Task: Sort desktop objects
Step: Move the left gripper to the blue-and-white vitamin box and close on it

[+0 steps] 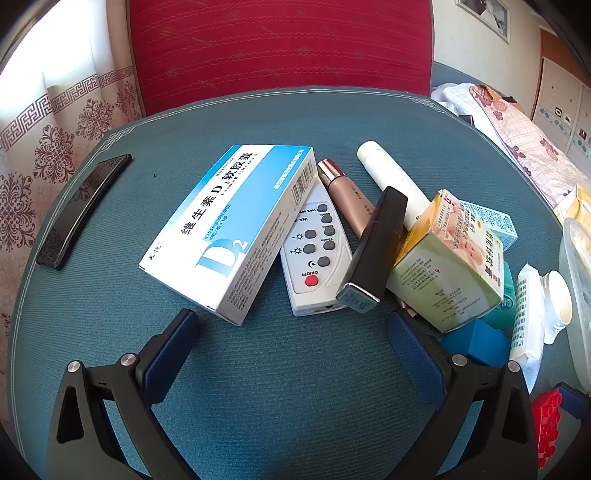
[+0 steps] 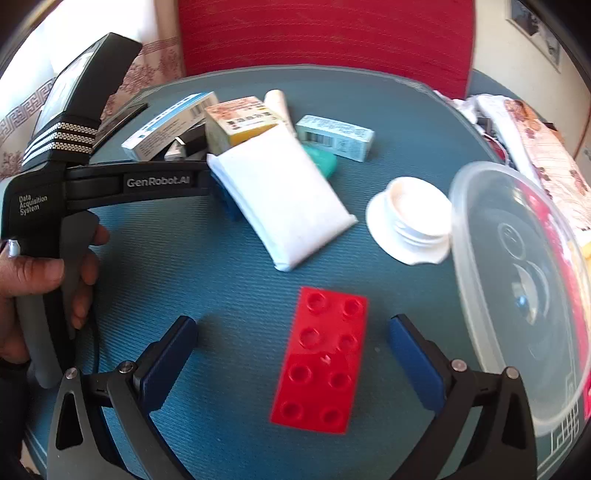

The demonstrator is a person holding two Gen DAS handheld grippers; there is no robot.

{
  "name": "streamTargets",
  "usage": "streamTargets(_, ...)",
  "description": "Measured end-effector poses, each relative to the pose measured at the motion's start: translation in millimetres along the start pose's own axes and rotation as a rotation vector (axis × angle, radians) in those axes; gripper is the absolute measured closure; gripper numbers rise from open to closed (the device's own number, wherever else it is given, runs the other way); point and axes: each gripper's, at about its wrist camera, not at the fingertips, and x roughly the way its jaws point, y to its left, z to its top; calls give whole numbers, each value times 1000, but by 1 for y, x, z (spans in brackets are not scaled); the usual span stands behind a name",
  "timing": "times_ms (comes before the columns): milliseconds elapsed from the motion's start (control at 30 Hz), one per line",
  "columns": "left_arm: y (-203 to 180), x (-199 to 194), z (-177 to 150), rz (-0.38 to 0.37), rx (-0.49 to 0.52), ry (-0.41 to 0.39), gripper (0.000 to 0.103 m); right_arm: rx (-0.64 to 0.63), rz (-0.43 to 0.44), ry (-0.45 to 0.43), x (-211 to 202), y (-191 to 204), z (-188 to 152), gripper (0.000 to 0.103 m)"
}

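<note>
Left gripper (image 1: 291, 328) jaws wide, empty, near vitamin D2 box (image 1: 229, 225); right gripper (image 2: 291, 339) jaws wide, straddling red building brick (image 2: 321, 358), no contact

1. A lived-in home room, most likely a bedroom or sitting room. The landmark is the teal-covered table (image 1: 258, 369).
2. Right behind the table stands a red upholstered chair back (image 1: 280, 48).
3. To the table's left hangs a cream curtain (image 1: 55, 147) with a maroon floral and key-pattern border, daylight coming through it.
4. To the table's right lies floral and checked bedding (image 1: 517, 136), with a framed picture (image 1: 487, 14) on the wall above it.
5. On the table sit household odds and ends: a vitamin box (image 1: 229, 229), a small remote control (image 1: 314, 258), a cosmetic tube (image 1: 347, 199), and a red toy brick (image 2: 321, 358).
</note>
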Motion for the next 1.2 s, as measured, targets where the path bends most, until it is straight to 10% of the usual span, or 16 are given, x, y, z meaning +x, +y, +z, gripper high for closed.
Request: streamTargets(1200,57,-17,20,-62,-55,-55,0,80,141,-67,-6,-8,7,0)
